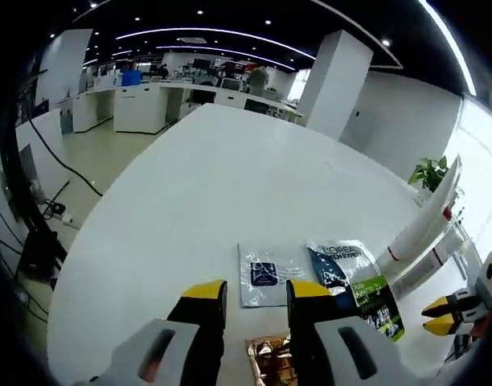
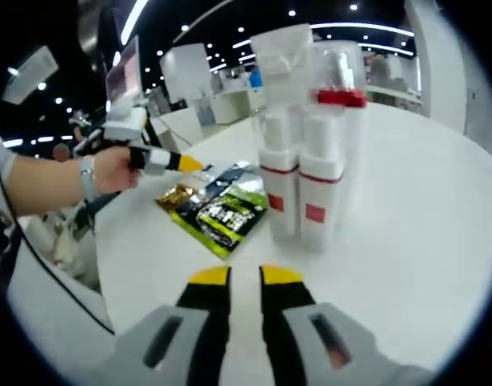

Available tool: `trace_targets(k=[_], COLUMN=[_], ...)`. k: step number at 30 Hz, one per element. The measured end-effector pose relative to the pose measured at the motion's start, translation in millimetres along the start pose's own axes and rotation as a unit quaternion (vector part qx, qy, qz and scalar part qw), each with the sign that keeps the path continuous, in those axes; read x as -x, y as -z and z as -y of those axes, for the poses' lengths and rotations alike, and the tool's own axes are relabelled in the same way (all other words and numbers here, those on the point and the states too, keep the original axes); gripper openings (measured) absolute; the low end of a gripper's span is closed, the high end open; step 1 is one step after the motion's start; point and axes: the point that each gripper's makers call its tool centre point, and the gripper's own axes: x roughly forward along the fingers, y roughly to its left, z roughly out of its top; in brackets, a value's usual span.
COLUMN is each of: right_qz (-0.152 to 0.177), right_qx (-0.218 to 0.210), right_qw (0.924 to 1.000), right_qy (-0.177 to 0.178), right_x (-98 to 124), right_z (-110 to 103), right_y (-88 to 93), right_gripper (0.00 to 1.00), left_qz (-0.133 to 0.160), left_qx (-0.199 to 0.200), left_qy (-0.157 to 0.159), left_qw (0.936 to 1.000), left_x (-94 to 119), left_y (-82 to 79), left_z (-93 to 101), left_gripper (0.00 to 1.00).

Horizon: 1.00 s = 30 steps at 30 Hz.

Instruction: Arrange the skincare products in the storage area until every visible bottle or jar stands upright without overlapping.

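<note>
Two tall white bottles (image 2: 280,173) (image 2: 320,181) with red bands and clear caps stand upright side by side on the white table (image 2: 423,233), just beyond my right gripper (image 2: 244,277). Its jaws stand a little apart with nothing between them. The same bottles (image 1: 419,229) lean in at the right of the left gripper view. My left gripper (image 1: 256,293) is open above the table, over flat sachets: a clear one (image 1: 266,273), a blue one (image 1: 334,261), a green one (image 1: 379,304) and a gold one (image 1: 270,358). A hand holds the left gripper (image 2: 188,166) near the green sachet (image 2: 222,217).
The round white table (image 1: 214,185) stretches far ahead of the left gripper, with its edge and a floor with cables (image 1: 53,209) to the left. A potted plant (image 1: 431,170) stands beyond the bottles. The right gripper (image 1: 443,315) enters at the right.
</note>
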Motion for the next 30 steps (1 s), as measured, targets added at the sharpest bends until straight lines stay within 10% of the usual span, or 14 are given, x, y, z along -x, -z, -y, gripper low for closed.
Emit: trace_targets(k=[30], right_qz=[0.012], right_qx=[0.015], right_qw=[0.9998], right_qy=[-0.004], right_x=[-1], right_z=[-1], right_y=[-2.7], right_gripper=[0.13], left_qz=[0.025], left_qx=[-0.026], left_qy=[-0.003], left_qw=[0.9993], left_x=[26], left_y=[0.7], left_z=[9.0], left_gripper=[0.29])
